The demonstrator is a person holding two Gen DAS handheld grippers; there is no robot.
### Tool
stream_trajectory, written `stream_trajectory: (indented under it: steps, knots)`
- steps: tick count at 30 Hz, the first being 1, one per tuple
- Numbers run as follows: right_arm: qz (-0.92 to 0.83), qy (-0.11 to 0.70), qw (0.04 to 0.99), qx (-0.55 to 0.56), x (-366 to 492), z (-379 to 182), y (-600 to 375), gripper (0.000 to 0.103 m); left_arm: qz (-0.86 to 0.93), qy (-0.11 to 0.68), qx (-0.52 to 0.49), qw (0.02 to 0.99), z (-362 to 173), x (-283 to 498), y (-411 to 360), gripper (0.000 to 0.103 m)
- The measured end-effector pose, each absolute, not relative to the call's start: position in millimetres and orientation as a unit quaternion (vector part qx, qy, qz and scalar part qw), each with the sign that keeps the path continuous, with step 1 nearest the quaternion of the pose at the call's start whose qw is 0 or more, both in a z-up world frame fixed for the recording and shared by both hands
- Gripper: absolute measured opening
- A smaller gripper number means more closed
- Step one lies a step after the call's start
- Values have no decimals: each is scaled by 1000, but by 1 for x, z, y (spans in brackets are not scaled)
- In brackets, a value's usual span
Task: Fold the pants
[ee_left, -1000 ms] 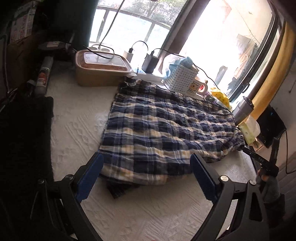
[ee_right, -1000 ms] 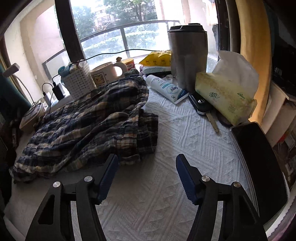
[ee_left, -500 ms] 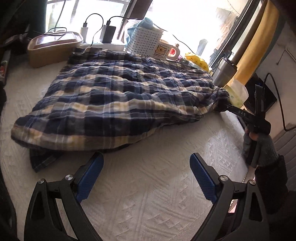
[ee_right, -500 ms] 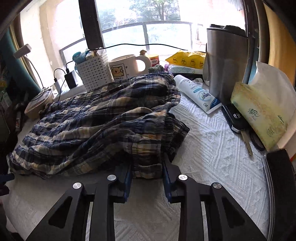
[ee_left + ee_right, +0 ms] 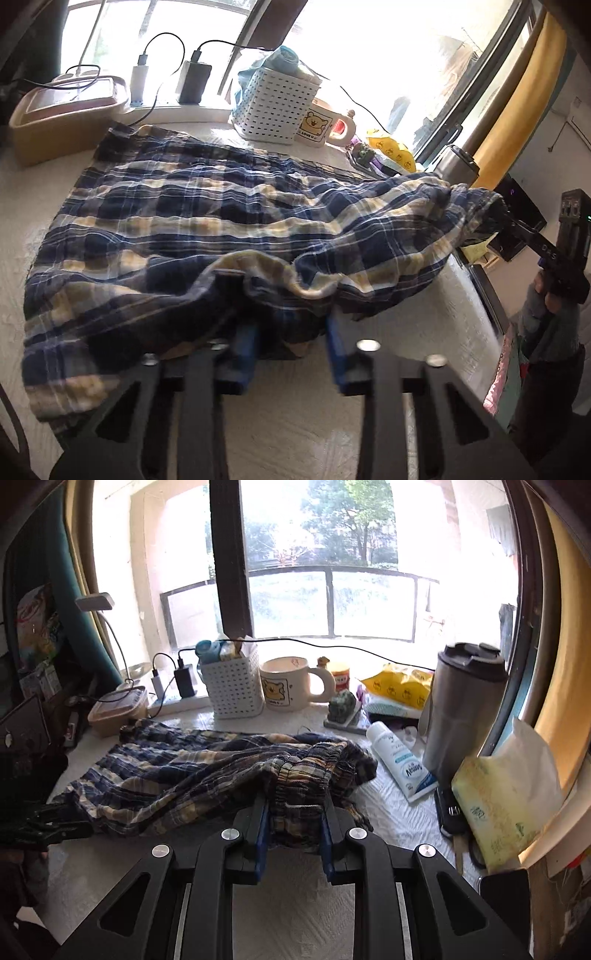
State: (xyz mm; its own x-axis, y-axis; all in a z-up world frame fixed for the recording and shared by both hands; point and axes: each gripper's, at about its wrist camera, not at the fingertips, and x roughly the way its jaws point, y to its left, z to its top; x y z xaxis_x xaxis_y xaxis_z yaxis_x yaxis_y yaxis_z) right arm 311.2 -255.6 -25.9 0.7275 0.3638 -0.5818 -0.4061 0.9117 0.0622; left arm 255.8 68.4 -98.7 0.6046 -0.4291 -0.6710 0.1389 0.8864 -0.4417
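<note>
The pants (image 5: 207, 221), a thin crinkled cotton in navy, cream and pale-yellow plaid, lie spread across the white textured tablecloth (image 5: 295, 435), bunched and rumpled rather than flat; the step in hand looks like the first pick-up for a fold, with both near ends taken at once; the left gripper (image 5: 291, 354) has its blue-padded jaws closing on the near hem, a wad of cloth between them; the right gripper (image 5: 293, 834) is closing on the gathered elastic waistband (image 5: 303, 775), which is puckered into tight ridges and stands a little off the table between the pads; in the left view the same waist end hangs drawn up toward the person's hand (image 5: 554, 295) at the far right. The next move probably calls for both ends to rise together and carry away from the person toward the far edge, kept taut enough that the soft fabric does not sag into a heap; the cloth is limp and will slide and crease easily. Beyond the pants stand a white perforated plastic basket (image 5: 232, 690), a cream ceramic mug (image 5: 288, 683) with a bear print, a brushed-metal tumbler (image 5: 461, 709), a white tube (image 5: 402, 764) lying flat and a soft pack of tissues (image 5: 506, 794); they crowd the far edge, so the fold has little spare room there.
</note>
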Motion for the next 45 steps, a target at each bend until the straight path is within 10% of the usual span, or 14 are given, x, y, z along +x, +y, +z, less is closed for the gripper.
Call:
stream_trajectory:
  steps: [20, 27, 35, 45]
  knots:
    - [129, 427, 894, -44, 313, -117, -317, 23, -84, 538, -142, 826, -108, 216, 138, 6]
    - [101, 423, 900, -6, 303, -117, -328, 48, -87, 465, -145, 869, -66, 212, 164, 41]
    - [83, 375, 923, 6, 285, -76, -324, 58, -188, 408, -99, 888, -32, 245, 103, 42]
    - [164, 339, 926, 20, 289, -54, -264, 58, -141, 483, -35, 863, -115, 269, 99, 43]
